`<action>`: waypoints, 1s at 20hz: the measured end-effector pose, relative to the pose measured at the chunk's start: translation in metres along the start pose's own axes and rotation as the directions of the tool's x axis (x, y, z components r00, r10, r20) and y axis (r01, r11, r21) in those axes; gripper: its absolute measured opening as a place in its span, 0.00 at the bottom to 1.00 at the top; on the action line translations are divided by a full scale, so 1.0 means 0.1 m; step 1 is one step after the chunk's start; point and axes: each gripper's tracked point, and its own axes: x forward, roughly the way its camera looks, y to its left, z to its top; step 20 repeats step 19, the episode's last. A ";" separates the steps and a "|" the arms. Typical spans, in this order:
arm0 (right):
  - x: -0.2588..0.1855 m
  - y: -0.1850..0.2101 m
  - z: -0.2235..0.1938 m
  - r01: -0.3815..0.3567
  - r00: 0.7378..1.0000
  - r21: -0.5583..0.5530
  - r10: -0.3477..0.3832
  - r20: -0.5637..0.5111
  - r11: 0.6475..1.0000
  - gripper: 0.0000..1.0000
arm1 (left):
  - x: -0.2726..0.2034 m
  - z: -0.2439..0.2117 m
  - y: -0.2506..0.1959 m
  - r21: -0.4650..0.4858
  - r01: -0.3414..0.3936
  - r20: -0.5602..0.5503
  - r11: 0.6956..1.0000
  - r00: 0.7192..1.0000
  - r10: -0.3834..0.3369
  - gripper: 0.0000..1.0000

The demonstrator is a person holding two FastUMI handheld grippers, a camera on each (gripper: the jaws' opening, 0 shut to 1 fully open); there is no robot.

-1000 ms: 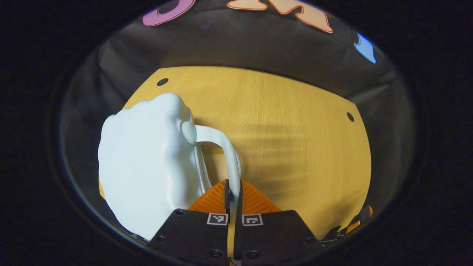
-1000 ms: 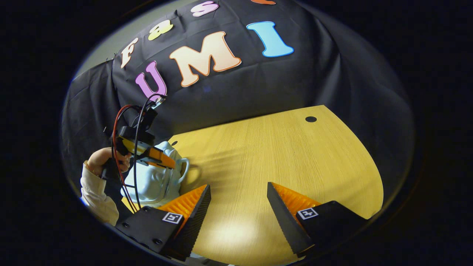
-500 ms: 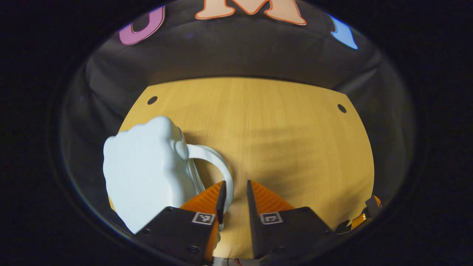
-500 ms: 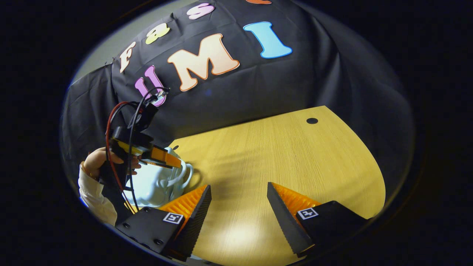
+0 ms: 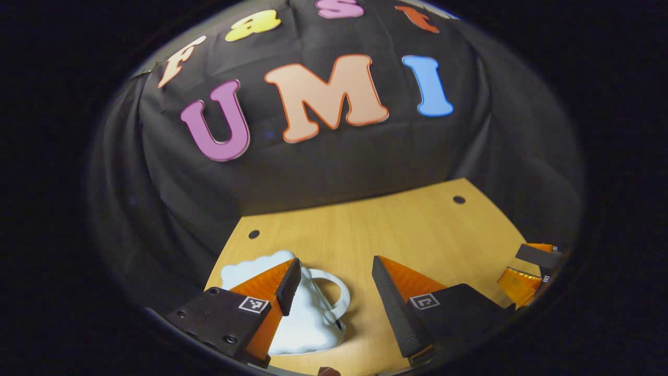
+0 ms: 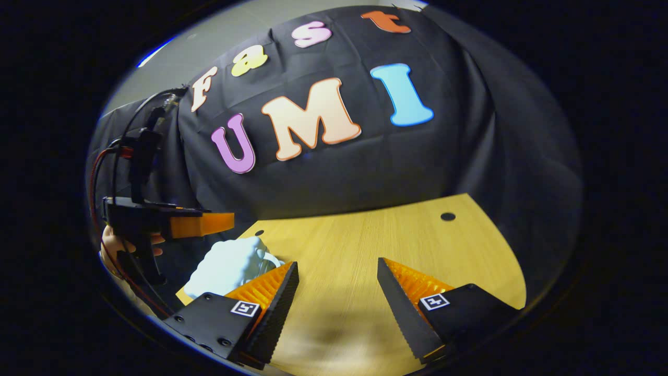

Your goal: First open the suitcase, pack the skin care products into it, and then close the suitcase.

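Observation:
A pale, cloud-shaped suitcase lies closed on the wooden table, its looped handle pointing toward the table's middle. My left gripper hovers open above it, with nothing between the fingers and the left finger over the case's lid. In the right gripper view the suitcase sits at the table's left end, and the left gripper hangs level above it, held by a hand. My right gripper stands open over bare tabletop, to the right of the case. No skin care products are in sight.
The table has small round holes near its far corners. Black cloth closes off the back and both sides. The right gripper shows at the table's right edge in the left gripper view.
My left gripper let go of the suitcase handle, opened wide, then rose and tilted up away from the case. The right gripper stayed open and tipped up slightly.

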 end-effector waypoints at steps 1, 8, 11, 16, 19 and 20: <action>-0.03 0.03 0.12 0.000 1.000 -0.016 0.000 0.031 1.000 0.95 | -0.12 0.07 -0.05 -0.041 0.019 0.050 0.999 0.999 -0.017 0.83; -0.41 0.30 0.81 0.020 0.973 -0.121 0.009 0.232 0.992 0.96 | -0.64 0.31 0.01 -0.198 0.046 0.226 0.979 0.974 0.000 0.94; -0.57 0.39 0.92 0.035 0.959 -0.151 0.010 0.284 0.988 0.96 | -0.81 0.25 0.11 -0.232 0.030 0.251 0.972 0.968 0.030 0.93; -0.79 0.43 0.92 0.073 0.953 -0.192 -0.012 0.302 0.979 0.97 | -0.97 0.23 0.17 -0.249 0.039 0.274 0.968 0.961 0.032 0.94; -0.89 0.49 0.93 0.082 0.950 -0.183 -0.021 0.311 0.980 0.98 | -1.04 0.23 0.18 -0.250 0.062 0.289 0.966 0.957 0.014 0.95; -0.89 0.49 0.93 0.082 0.950 -0.183 -0.021 0.311 0.980 0.98 | -1.04 0.23 0.18 -0.250 0.062 0.289 0.966 0.957 0.014 0.95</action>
